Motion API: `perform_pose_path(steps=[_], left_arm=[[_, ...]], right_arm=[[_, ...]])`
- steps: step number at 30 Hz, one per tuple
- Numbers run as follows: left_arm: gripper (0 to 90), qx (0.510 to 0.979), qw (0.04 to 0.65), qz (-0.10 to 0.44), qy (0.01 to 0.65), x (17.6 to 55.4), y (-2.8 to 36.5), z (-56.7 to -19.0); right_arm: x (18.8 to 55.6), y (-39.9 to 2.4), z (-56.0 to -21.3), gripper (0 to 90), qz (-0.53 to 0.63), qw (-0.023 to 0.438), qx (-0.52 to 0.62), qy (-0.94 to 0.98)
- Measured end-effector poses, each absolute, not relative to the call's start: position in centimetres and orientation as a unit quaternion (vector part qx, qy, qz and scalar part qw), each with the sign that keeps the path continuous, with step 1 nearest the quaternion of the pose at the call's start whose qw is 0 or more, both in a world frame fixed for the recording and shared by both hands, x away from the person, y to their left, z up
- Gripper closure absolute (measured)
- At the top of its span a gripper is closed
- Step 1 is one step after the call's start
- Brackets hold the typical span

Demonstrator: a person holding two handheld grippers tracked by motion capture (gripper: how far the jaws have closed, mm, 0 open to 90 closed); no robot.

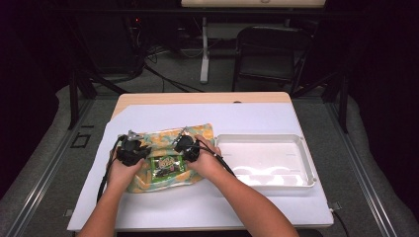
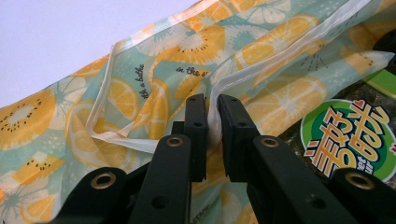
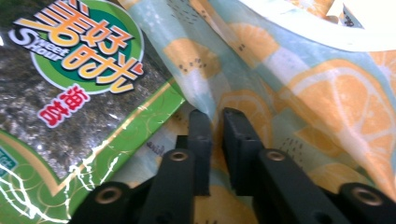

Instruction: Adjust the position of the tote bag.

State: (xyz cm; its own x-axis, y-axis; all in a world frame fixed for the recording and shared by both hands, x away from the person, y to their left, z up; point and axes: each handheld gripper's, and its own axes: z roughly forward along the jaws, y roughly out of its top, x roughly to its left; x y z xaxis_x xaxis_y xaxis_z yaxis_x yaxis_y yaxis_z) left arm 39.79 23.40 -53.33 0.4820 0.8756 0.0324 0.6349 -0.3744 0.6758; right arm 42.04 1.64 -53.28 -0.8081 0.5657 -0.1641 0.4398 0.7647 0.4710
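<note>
Both pinch thin film: your left hand-held gripper (image 2: pixel 212 105) and right hand-held gripper (image 3: pixel 217 119) clamp the fruit-print bag (image 1: pixel 148 140). Risk: pull apart unevenly and film slips; the seaweed packet (image 1: pixel 169 166), at 3 o'clock of the left one, could slide out.

A lab or recording studio: beyond the claws, a white-covered wooden table (image 1: pixel 257 98) stands among dark curtains, black metal frame legs (image 1: pixel 74 94), floor cables (image 1: pixel 163 79) and a black folding chair (image 1: pixel 269 54).

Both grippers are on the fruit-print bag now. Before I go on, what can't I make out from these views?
- Bag inside: its printed film hides it in every view.
- Snack packet: cut off by the frame edge in both gripper views; small in the high view.
- Left gripper: its jaws cover the pinched seam.
- Right gripper: its jaws cover the pinched fold.
- White tray: glare washes out its floor in the high view.
</note>
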Motion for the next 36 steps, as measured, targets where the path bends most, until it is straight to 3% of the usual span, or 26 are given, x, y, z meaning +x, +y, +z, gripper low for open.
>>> perform_pose_path(steps=[7,20,36], left_arm=[[82.2,0.805,0.305,0.197,0.469,39.8,23.4,-53.3],[78.4,0.801,0.319,0.190,0.470,39.7,23.5,-52.9],[54.4,0.799,0.347,0.196,0.451,39.2,22.4,-52.3]], right_arm=[[41.9,1.6,-53.0,89.8,0.219,0.150,0.274,0.925],[42.3,1.3,-52.2,90.0,0.253,0.134,0.291,0.913],[43.5,1.1,-50.6,90.0,0.280,0.128,0.318,0.897]])
